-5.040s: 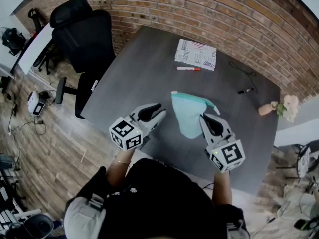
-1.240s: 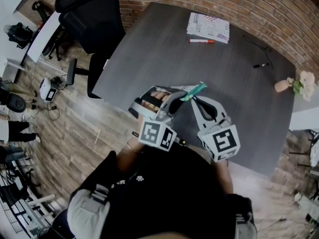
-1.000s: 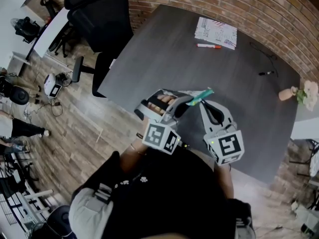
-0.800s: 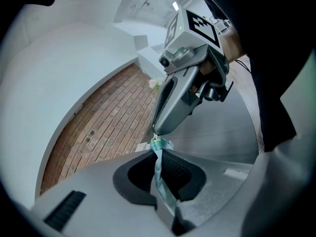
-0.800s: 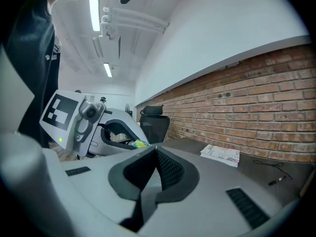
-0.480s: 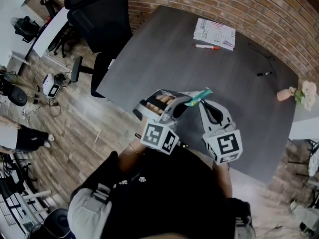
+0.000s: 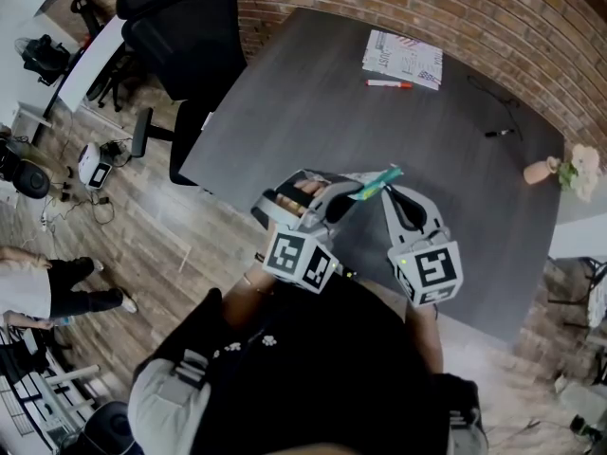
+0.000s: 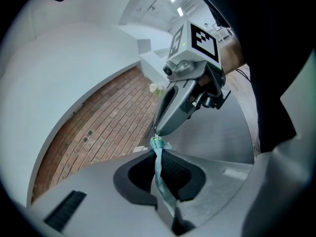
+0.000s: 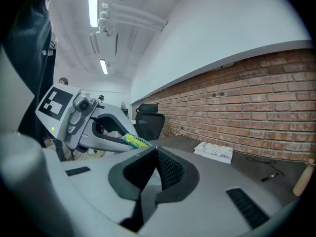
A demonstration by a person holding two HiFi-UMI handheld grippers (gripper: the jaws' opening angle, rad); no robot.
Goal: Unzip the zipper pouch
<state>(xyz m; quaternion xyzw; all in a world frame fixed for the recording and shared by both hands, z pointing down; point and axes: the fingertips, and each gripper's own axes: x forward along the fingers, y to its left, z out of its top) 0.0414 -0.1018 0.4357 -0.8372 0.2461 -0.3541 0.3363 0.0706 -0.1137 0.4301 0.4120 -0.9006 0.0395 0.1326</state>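
Observation:
The teal zipper pouch [image 7: 376, 182] hangs edge-on above the near part of the dark table [image 7: 303, 93], pinched between both grippers. My left gripper [image 7: 356, 194] is shut on it; in the left gripper view a teal strip of the pouch [image 8: 159, 169] runs up between the closed jaws of the left gripper [image 8: 157, 153]. My right gripper [image 7: 383, 192] meets the pouch from the right, and its tip [image 8: 159, 131] is closed on the pouch's upper end. The zipper pull is too small to make out. In the right gripper view the right gripper [image 9: 155, 150] is shut, with the pouch's teal-yellow edge [image 9: 136, 141] just beyond.
A stack of printed paper [image 7: 402, 60] and a red marker [image 7: 386, 83] lie at the table's far side, a black pen [image 7: 500, 133] further right, and a small flower vase [image 7: 560, 171] at the right edge. A black office chair [image 7: 180, 36] stands at the far left.
Five seconds ago the pouch lay flat on the table between the grippers; now both grip it in the air. Over the last second nothing visibly moved.

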